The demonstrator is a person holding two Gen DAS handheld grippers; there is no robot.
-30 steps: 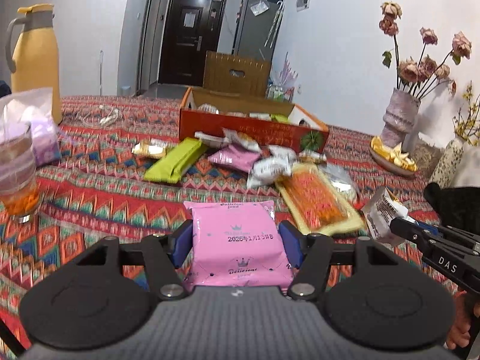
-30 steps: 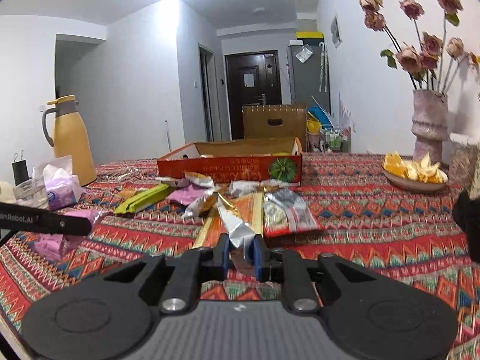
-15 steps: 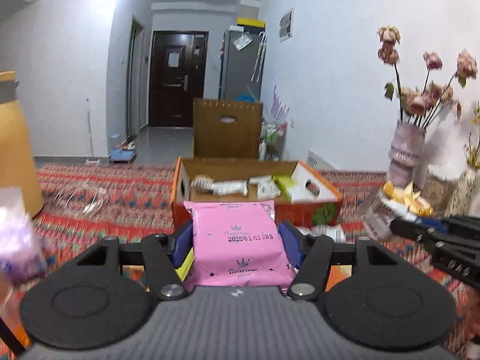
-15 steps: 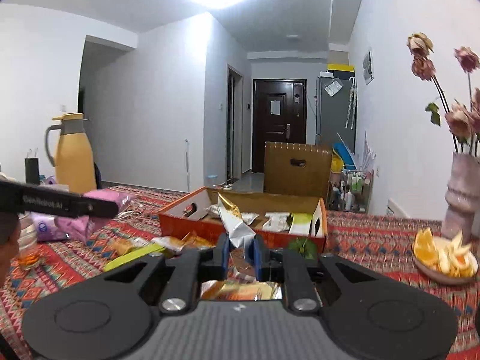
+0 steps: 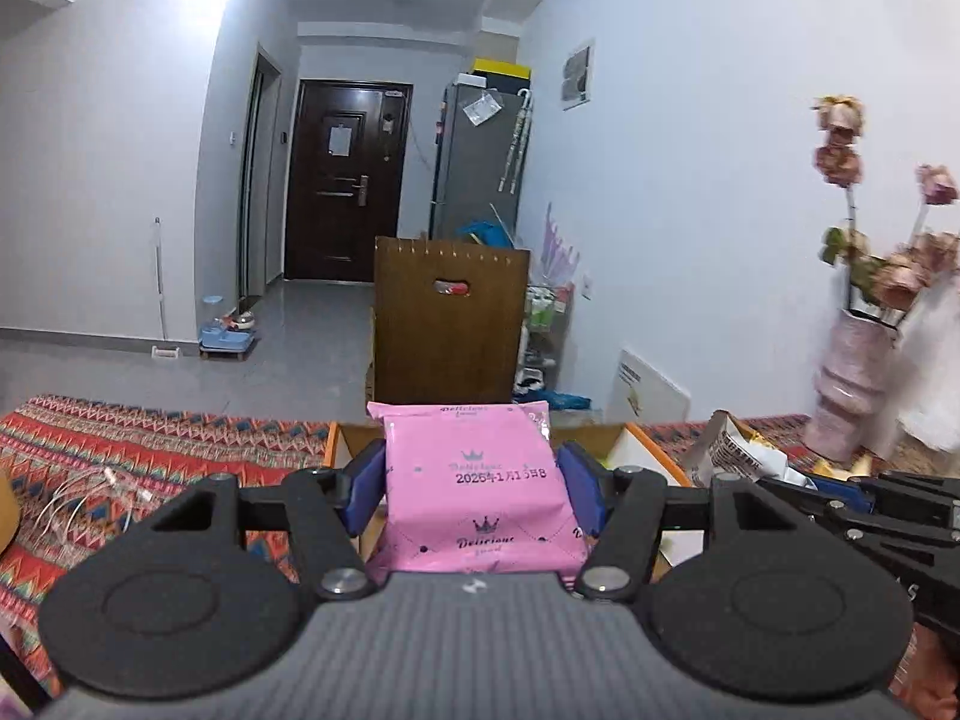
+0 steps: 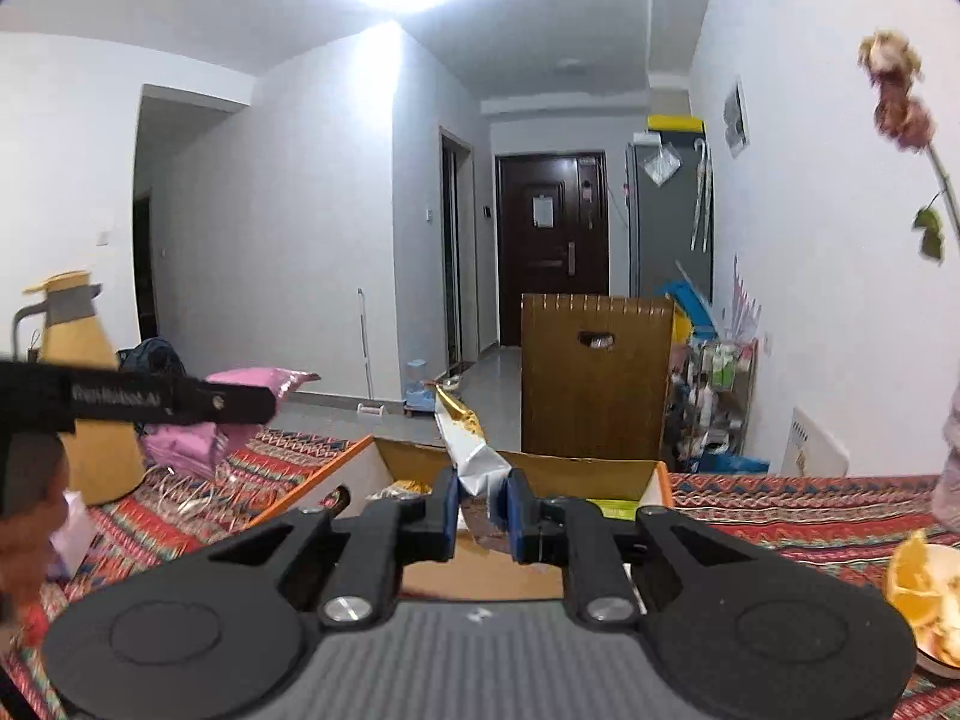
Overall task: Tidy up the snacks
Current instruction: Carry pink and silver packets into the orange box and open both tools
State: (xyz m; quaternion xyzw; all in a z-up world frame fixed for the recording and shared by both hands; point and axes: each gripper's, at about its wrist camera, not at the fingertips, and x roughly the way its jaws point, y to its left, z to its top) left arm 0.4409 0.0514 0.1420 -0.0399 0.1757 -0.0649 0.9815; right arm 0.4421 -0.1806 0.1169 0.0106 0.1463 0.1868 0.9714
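My left gripper [image 5: 473, 471] is shut on a flat pink snack packet [image 5: 480, 510], its blue pads pressing both sides. The packet hangs over the near edge of the orange cardboard box [image 5: 651, 450], whose inside is mostly hidden behind it. My right gripper [image 6: 481, 495] is shut on a crumpled silver and gold snack wrapper [image 6: 474, 462] that sticks up above the open box [image 6: 570, 471]. Some packets lie inside the box. In the right wrist view the left gripper [image 6: 180, 399] with its pink packet [image 6: 264, 378] is at the left.
A patterned red cloth [image 6: 792, 510] covers the table. A yellow thermos jug [image 6: 78, 408] stands at the left, and a plate of orange slices [image 6: 924, 588] at the right. A pink vase of dried roses [image 5: 852, 396] is at the far right. A wooden chair back [image 6: 594, 372] rises behind the box.
Both grippers have risen and moved forward from above the loose snacks to the box, each keeping its packet. The pile of snacks on the cloth has dropped out of view.
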